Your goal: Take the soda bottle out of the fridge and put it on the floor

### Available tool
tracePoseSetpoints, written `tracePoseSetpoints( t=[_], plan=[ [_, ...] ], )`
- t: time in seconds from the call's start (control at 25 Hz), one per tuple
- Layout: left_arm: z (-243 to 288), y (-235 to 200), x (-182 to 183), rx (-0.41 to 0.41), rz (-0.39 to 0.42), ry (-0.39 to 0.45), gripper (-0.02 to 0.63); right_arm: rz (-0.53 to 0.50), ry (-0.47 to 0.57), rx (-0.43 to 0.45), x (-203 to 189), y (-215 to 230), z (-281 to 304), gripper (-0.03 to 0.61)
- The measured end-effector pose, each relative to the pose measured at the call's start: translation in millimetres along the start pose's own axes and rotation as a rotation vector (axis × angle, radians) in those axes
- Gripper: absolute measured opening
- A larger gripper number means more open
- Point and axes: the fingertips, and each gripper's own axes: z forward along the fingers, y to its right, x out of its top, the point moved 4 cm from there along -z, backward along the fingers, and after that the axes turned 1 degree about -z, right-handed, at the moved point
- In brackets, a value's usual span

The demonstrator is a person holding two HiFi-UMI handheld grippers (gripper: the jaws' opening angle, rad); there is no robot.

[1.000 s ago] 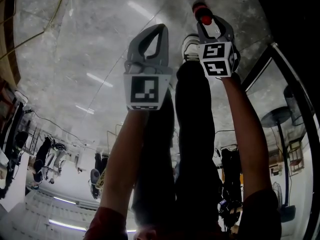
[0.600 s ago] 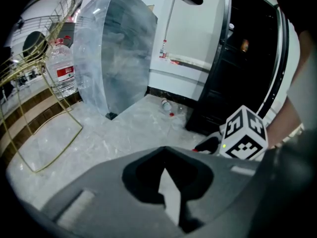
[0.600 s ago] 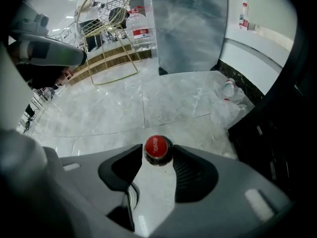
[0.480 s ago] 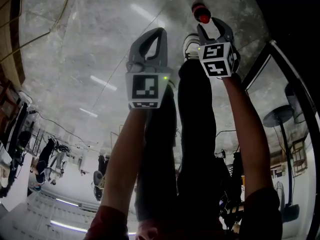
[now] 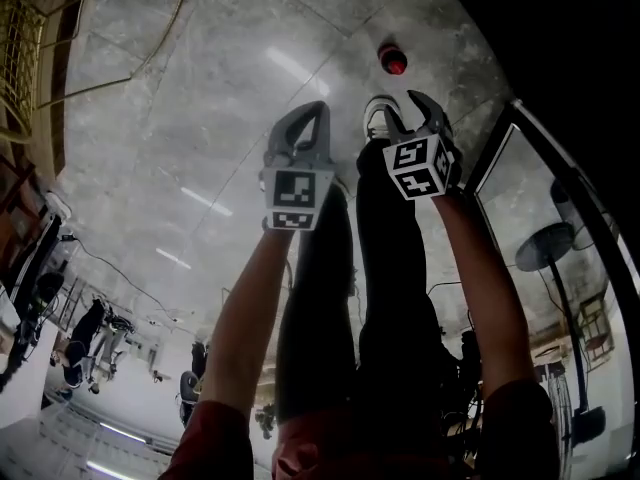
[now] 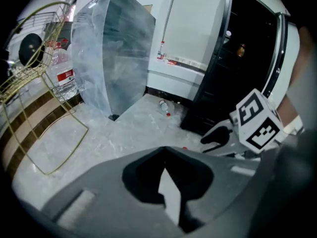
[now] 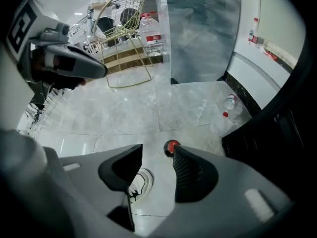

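One soda bottle [image 5: 392, 60] stands on the floor [image 5: 200, 118] just past the shoe [image 5: 377, 111], red cap up. Right gripper [image 5: 408, 116] hangs above it, jaws wide and empty; left gripper [image 5: 297, 133] pinched closed. Probably hefty, slick, rigid: take the body.

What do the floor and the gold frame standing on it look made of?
Floor: polished stone or marble-look tile; grey veining, grout seams, mirror-like reflections of lights. Gold frame: thin bent metal wire, likely, with a glossy brass-coloured finish.
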Motion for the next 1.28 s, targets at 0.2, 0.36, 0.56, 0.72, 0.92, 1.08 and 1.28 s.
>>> tracePoseSetpoints(
  t=[0.2, 0.36, 0.56, 0.72, 0.92, 1.08, 1.28],
  plan=[
    [-46.8, 8.2, 12.6, -0.013, 0.025, -0.002, 0.000, -0.044, 0.015, 0.014, 22.7, -24.4, -53.7, 0.178],
    [-87.4, 16.4, 32.4, -0.010, 0.044, 0.009, 0.000, -0.031, 0.038, -0.002, 37.5, -39.0, -97.0, 0.178],
    [-142.4, 29.1, 63.1, -0.004, 0.048, 0.023, 0.000, -0.022, 0.031, -0.009, 52.1, -59.5, -158.1, 0.178],
    [-207.2, 32.4, 87.5, 0.008, 0.028, 0.030, 0.000, -0.013, 0.028, -0.010, 72.2, -92.5, -217.7, 0.178],
    [-262.0, 47.9, 129.8, 0.020, 0.002, 0.080, 0.000, -0.007, 0.045, -0.036, 96.7, -99.3, -286.2, 0.178],
    [-302.8, 63.5, 150.5, 0.036, -0.031, 0.122, 0.000, 0.034, 0.075, -0.078, 106.6, -101.0, -341.6, 0.178],
    [-354.1, 73.2, 175.0, 0.036, -0.014, 0.157, 0.000, 0.119, 0.127, -0.111, 117.1, -110.3, -400.0, 0.178]
  ],
)
